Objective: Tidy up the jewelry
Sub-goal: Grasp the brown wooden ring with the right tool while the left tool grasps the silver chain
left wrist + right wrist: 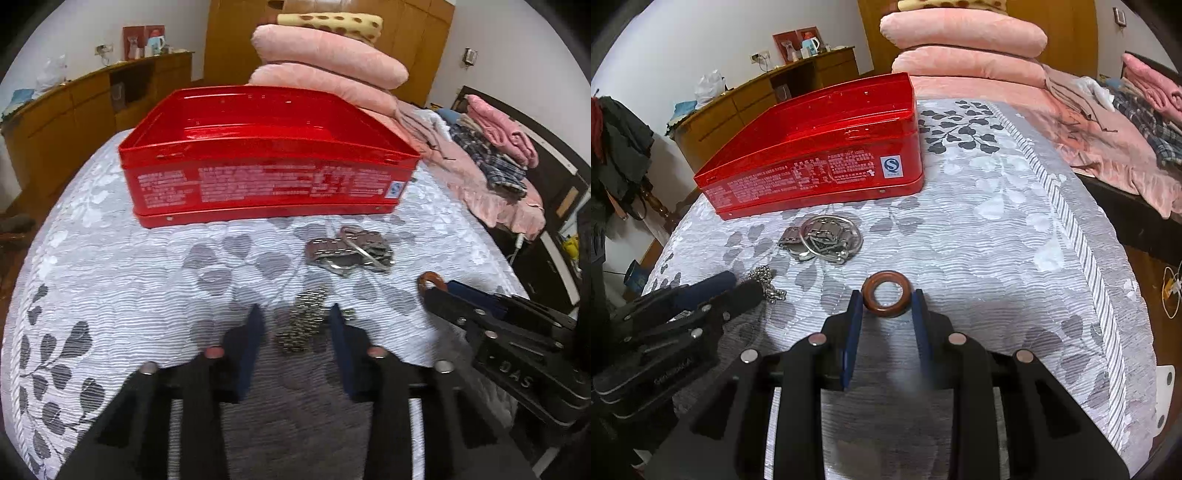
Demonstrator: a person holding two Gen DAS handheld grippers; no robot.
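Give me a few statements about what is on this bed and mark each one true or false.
1. The red tin has its lid on. False: it is open on top.
2. A brown ring sits between the right jaws. True.
3. The bead chain lies inside the tin. False: it lies on the bedspread, between the left jaws.
4. A heap of silver jewelry lies on the bedspread near the tin. True.
5. The stacked pillows are blue. False: they are pink.
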